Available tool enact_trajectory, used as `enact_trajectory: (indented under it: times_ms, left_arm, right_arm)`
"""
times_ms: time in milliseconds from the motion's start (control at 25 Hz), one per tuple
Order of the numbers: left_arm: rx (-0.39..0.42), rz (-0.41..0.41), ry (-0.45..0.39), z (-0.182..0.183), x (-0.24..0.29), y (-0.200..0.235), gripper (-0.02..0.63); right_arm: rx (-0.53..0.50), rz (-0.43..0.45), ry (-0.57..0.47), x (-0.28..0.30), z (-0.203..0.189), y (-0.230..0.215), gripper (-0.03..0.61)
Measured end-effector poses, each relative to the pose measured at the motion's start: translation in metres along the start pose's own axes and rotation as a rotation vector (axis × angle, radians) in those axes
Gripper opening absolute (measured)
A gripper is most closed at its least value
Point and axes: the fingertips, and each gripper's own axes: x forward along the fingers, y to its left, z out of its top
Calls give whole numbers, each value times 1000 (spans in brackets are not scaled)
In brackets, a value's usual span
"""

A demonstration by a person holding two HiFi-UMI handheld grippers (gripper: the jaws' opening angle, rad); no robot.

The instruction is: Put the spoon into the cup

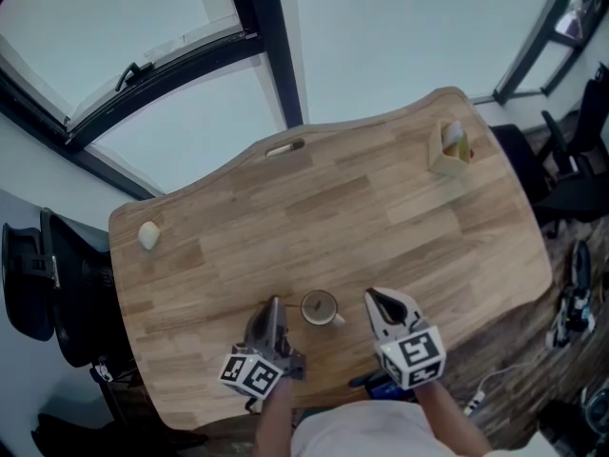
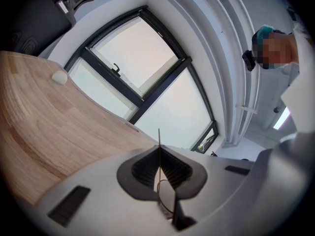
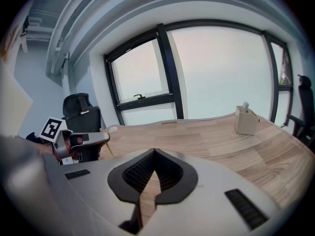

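A white cup [image 1: 319, 307] stands near the table's front edge, its handle toward the right, between my two grippers. My left gripper [image 1: 274, 305] sits just left of the cup and is shut on a thin golden spoon [image 2: 158, 137]. In the left gripper view the spoon shows edge-on as a fine line poking out past the jaw tips. The right gripper view shows the left gripper [image 3: 81, 141] with the spoon [image 3: 105, 149] slanting down from it. My right gripper [image 1: 373, 298] rests just right of the cup, its jaw tips [image 3: 155, 151] together with nothing between them.
A pale wooden box [image 1: 449, 149] stands at the table's far right corner. A small cream lump [image 1: 148, 235] lies near the left edge. A slot [image 1: 284, 148] cuts the far edge. Black chairs [image 1: 48, 284] stand off the left side, windows beyond.
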Motion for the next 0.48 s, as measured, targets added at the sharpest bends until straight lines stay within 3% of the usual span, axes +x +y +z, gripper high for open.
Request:
enact_trajectory:
  times_ms: [480]
  left_arm:
    - [70, -7, 44, -8, 2, -6, 3]
  right_arm:
    - [4, 1, 18, -3, -6, -3, -3]
